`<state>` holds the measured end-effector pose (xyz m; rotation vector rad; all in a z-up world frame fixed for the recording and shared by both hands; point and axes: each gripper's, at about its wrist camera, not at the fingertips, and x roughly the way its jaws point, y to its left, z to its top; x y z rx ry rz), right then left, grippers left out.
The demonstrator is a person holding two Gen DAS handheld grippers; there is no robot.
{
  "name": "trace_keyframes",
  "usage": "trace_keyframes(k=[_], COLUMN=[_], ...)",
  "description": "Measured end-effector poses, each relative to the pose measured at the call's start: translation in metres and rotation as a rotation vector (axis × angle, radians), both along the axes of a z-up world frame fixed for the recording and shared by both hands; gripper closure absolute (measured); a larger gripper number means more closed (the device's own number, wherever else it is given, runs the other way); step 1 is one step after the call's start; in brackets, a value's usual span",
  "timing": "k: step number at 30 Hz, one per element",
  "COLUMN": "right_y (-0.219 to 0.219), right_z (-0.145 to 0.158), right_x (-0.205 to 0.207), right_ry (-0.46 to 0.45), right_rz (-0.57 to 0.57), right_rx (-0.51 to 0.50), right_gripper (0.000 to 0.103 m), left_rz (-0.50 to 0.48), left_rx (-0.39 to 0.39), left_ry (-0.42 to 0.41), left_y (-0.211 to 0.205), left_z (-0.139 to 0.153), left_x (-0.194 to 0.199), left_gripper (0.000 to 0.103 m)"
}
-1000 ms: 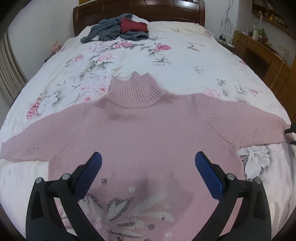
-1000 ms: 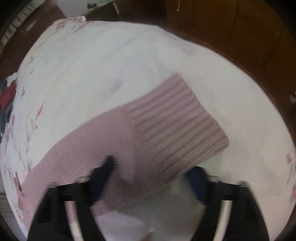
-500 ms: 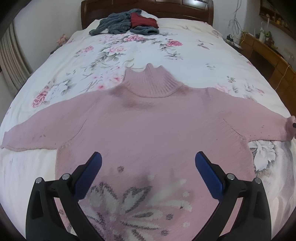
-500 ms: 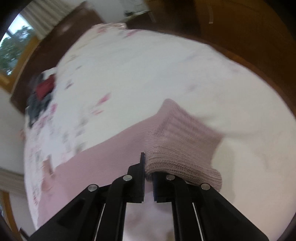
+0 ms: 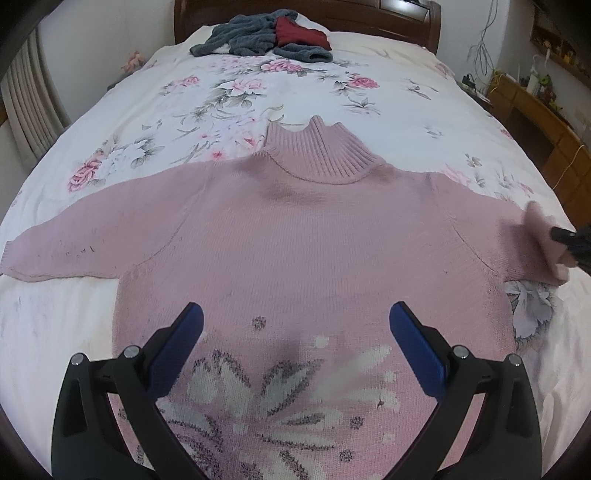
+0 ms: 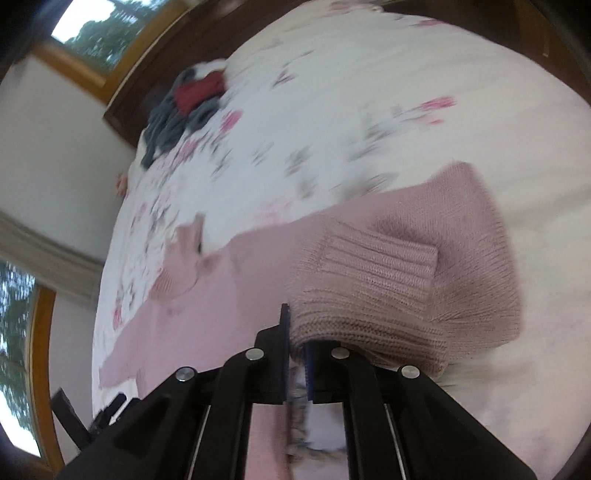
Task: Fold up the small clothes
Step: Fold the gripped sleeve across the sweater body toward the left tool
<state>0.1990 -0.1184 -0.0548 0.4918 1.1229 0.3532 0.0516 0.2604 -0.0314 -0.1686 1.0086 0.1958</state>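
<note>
Since a second ago my right claw has gone from hovering open over the cuff to clamping it, and the sleeve end has been lifted and doubled back toward the body of the pink sweater; my left claw has kept its place above the hem while the view has eased back, so more of the white flower pattern shows beneath it. I see the sweater lying face up and spread flat on the floral bedspread, its ribbed collar pointing toward the headboard and its other sleeve stretched straight out from the body, flat on the bed. The left claw is wide open, its blue pads apart and holding nothing, poised over the lower front of the sweater. The right claw's jaws are closed on the ribbed cuff, which bunches up just in front of them; in the left view the same cuff shows as a blurred pink fold at the far end of the sweater's sleeve, with the claw's dark tip touching it. Well beyond the collar, near the headboard, sits a heap of grey and red clothes. The right view is motion-blurred, so finer detail there escapes me.
</note>
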Motion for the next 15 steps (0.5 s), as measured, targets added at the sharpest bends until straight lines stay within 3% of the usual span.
trace_keyframes(k=[10,15], right_y=[0.066,0.065], right_z=[-0.038,-0.060], right_x=[-0.008,-0.018], right_ry=[0.029,0.087], right_rz=[0.129,0.179], right_rx=[-0.072,-0.083], right_gripper=[0.096,0.085], left_rz=[-0.015,-0.052], left_rx=[-0.026,-0.088], left_ry=[-0.001,0.004], left_y=[-0.004,-0.017], left_z=[0.000,0.001], left_x=[0.005,0.017], left_gripper=[0.003,0.003])
